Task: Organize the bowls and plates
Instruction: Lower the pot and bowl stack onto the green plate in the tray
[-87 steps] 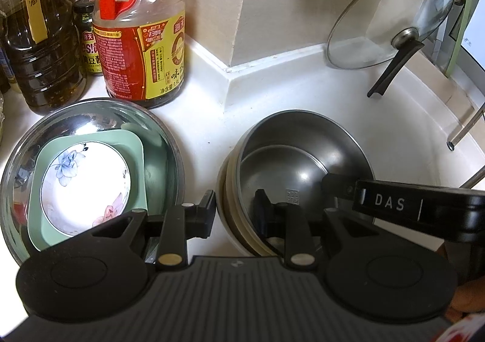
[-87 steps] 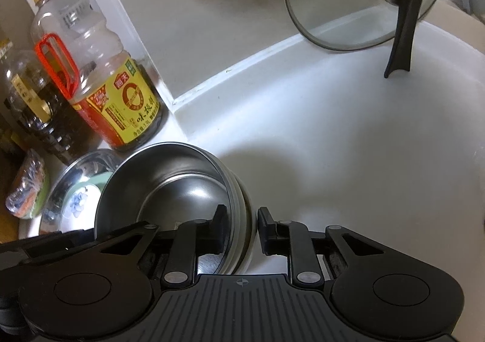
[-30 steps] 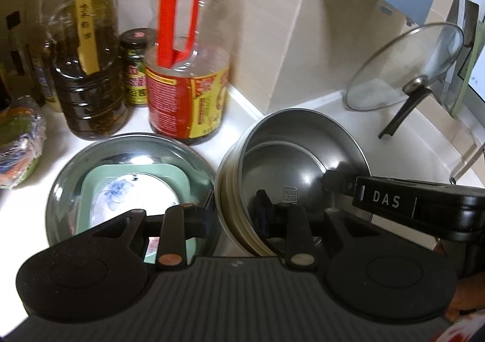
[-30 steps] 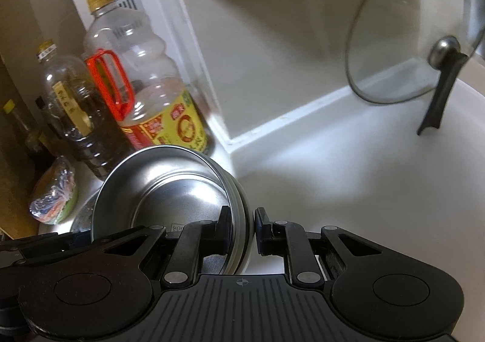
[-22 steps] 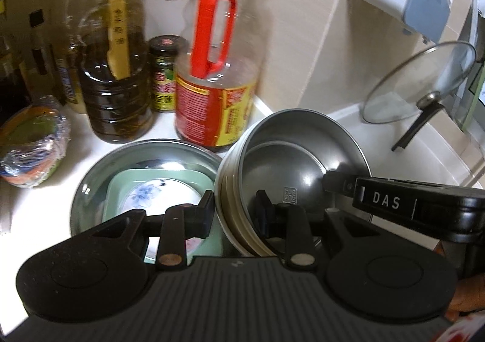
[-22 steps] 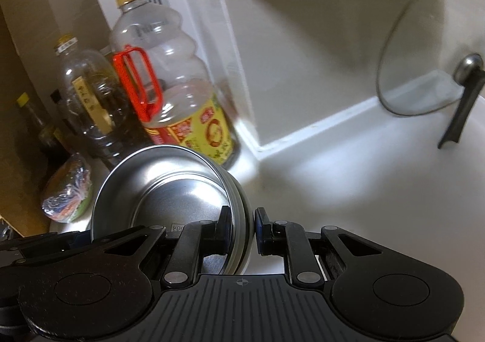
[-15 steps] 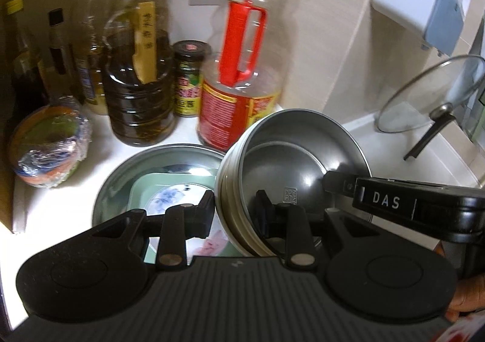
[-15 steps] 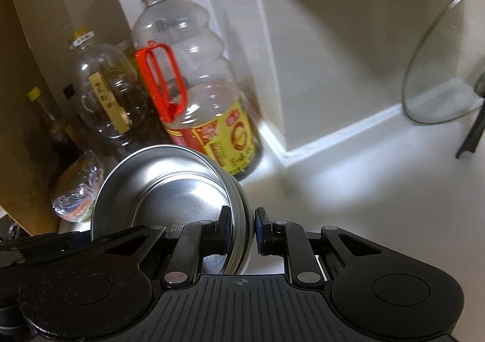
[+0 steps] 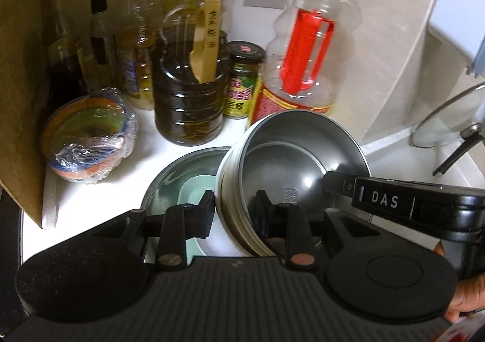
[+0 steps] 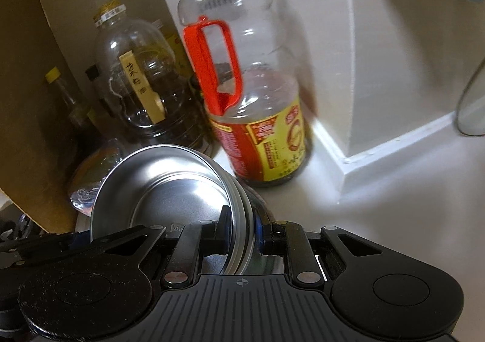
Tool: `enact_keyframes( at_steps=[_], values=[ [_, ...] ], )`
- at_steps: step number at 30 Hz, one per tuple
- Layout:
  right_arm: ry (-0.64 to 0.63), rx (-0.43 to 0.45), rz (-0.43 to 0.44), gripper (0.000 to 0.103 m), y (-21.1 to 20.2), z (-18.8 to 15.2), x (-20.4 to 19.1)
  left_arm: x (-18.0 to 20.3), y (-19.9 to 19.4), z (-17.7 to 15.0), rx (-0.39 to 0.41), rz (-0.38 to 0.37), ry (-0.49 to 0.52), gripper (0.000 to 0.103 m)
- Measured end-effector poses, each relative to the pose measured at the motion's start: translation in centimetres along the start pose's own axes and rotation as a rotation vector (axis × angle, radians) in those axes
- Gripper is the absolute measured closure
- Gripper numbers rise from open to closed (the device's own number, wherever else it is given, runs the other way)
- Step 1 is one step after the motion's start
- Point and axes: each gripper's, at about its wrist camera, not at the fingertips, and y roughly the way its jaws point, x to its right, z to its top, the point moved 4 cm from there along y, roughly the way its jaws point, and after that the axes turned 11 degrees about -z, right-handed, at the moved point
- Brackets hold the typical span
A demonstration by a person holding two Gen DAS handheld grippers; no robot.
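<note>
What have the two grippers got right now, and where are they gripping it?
Both hold the stacked steel bowls by the rim: the left gripper on its near edge, the right gripper on the opposite side.

— What sort of place is this?
— A home kitchen, at a corner of a white countertop point(image 9: 91, 190) against tiled walls.
— What shows it?
— Cooking oil bottles point(image 9: 188, 90), a soy sauce bottle with a red handle point(image 10: 257, 117), a small sauce jar point(image 9: 242, 81), a plastic-wrapped bowl point(image 9: 88, 142) and a glass pot lid point(image 9: 448, 121) leaning on the wall.
</note>
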Motion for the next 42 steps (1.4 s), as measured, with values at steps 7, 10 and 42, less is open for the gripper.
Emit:
enact_keyframes(
  at_steps=[7, 10, 42],
  values=[
    [-0.02, -0.042, 0.005, 0.087, 1.7, -0.4, -0.9, -1.4, 0.9, -0.4, -0.034, 0.017, -0.036, 0.078],
    [-0.025, -0.062, 0.003, 0.087, 2.4, -0.6, -1.1, -1.9, 1.4, -0.6, -0.049, 0.023, -0.049, 0.078],
    [-0.015, -0.154, -0.031, 0.087, 5.3, -0.9, -2.1, -4.5, 3.7, -0.3, -0.14, -0.022, -0.077, 0.078]
  ],
)
